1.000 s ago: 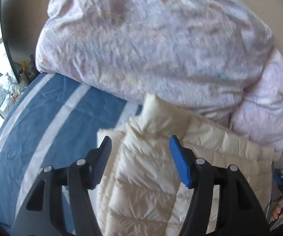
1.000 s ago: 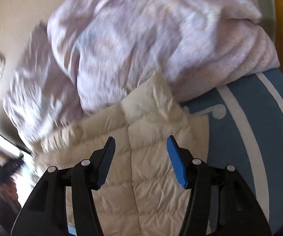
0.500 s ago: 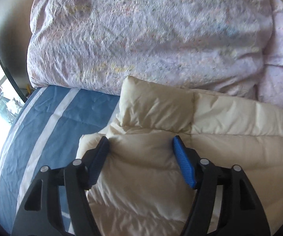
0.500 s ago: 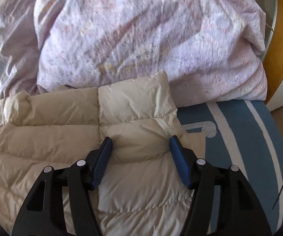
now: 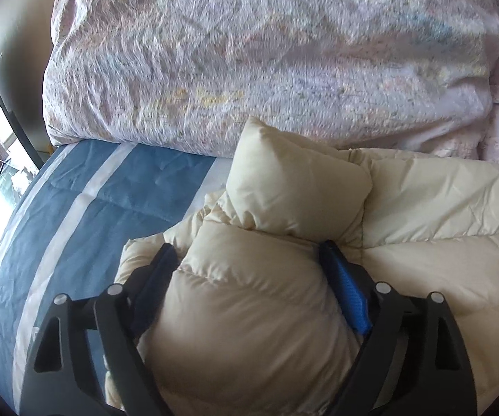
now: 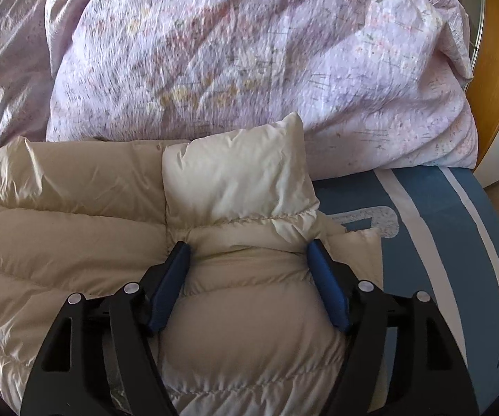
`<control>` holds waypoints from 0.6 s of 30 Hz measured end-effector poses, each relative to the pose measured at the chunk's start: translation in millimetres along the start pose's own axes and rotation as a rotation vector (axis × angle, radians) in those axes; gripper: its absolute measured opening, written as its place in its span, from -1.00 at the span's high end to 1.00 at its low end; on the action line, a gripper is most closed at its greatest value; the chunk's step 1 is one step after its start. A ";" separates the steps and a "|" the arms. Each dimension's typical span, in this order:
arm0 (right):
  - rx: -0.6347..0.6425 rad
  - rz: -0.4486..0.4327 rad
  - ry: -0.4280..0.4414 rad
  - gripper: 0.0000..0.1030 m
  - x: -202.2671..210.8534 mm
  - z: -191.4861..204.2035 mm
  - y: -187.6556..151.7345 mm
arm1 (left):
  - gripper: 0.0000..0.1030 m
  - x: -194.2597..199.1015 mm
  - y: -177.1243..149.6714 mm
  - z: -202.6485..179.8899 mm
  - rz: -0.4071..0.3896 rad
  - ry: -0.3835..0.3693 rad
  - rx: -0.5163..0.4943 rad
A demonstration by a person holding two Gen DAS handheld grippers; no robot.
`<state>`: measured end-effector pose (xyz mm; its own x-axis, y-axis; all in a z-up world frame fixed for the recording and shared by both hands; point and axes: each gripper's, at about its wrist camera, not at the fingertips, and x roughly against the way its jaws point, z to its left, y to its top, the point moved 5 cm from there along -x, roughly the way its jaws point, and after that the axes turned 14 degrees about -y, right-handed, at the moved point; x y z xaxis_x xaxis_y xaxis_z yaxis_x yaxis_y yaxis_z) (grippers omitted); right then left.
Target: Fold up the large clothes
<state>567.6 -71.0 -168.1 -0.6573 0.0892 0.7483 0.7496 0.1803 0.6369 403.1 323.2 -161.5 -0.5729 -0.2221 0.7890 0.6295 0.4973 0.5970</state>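
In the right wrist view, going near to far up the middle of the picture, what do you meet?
right gripper → cream puffer jacket → its puffy collar → lilac floral duvet

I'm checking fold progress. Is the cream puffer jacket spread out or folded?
Folded at least once: the cream puffer jacket lies doubled on the blue striped bedsheet, with thick rounded folds at both side edges. Further folds cannot be told.

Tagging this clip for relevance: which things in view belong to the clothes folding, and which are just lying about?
Part of the job:
- cream puffer jacket
- left hand-held gripper, jaws just opening, jacket bulging between them
- right hand-held gripper, likewise opening around the jacket

Just lying about:
- pink floral duvet, bunched behind the jacket
- blue striped bedsheet, the surface under the jacket
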 end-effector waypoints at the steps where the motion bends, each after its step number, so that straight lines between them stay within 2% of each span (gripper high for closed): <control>1: 0.000 0.003 0.002 -0.42 -1.5 0.1 1.3 | -0.70 -1.9 -0.1 0.6 0.003 0.001 0.003; 18: -0.003 0.025 0.025 -0.47 -13.6 9.6 1.9 | -0.82 -13.4 -0.5 11.0 0.019 -0.013 0.040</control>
<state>577.3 -62.5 -178.8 -0.6362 0.0693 0.7684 0.7660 0.1754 0.6184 404.7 335.2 -173.9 -0.5682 -0.2016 0.7978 0.6188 0.5345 0.5757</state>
